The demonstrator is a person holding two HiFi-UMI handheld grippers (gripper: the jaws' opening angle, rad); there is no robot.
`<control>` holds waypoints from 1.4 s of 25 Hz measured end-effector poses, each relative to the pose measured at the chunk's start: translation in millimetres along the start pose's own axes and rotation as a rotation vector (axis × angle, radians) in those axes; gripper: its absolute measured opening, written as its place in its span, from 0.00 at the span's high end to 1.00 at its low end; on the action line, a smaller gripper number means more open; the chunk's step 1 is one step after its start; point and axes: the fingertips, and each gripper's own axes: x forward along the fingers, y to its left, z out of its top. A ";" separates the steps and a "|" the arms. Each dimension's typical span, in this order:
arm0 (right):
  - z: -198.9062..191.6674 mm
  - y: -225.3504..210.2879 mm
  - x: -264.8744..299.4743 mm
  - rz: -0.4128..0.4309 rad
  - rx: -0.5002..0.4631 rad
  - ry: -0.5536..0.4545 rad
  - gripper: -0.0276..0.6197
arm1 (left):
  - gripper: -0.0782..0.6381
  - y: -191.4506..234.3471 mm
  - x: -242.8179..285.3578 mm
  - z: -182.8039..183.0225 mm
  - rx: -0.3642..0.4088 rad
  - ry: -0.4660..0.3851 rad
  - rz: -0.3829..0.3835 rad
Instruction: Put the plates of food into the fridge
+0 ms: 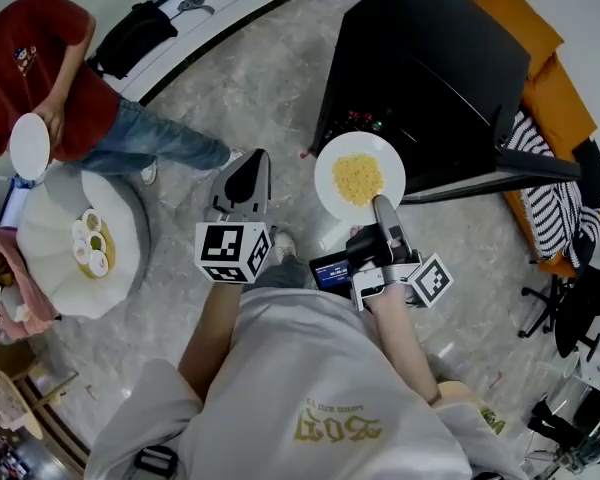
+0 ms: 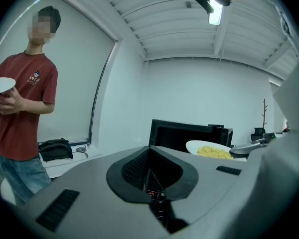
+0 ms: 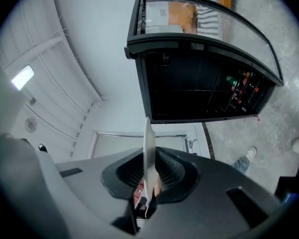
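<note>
A white plate of yellow food [image 1: 358,176] is held level in front of the black fridge [image 1: 420,68], with my right gripper [image 1: 381,208] shut on its near rim. In the right gripper view the plate [image 3: 148,148] shows edge-on, pinched in the right gripper [image 3: 148,185], and the fridge [image 3: 199,68] stands ahead with a dark inside and bottles behind glass. My left gripper [image 1: 250,168] hangs left of the plate, jaws together, holding nothing. The left gripper view shows that gripper [image 2: 152,171] shut, with the plate [image 2: 209,149] and the fridge [image 2: 184,133] to its right.
A person in a red shirt [image 1: 40,68] stands at the left with a white plate [image 1: 30,146] in hand. Nearby is a round white table [image 1: 110,268] with small dishes. An orange sofa [image 1: 550,88] and a black bag [image 1: 130,33] lie beyond the marble floor.
</note>
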 end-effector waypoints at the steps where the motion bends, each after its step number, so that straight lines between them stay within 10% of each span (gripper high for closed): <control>1: 0.7 -1.2 3.4 -0.004 -0.002 -0.008 0.88 | 0.88 2.1 3.6 0.3 0.003 0.000 -0.004; 35: 42.9 -30.9 58.1 -0.040 -0.032 -0.024 0.88 | 0.88 13.3 72.0 -13.5 0.166 0.016 0.021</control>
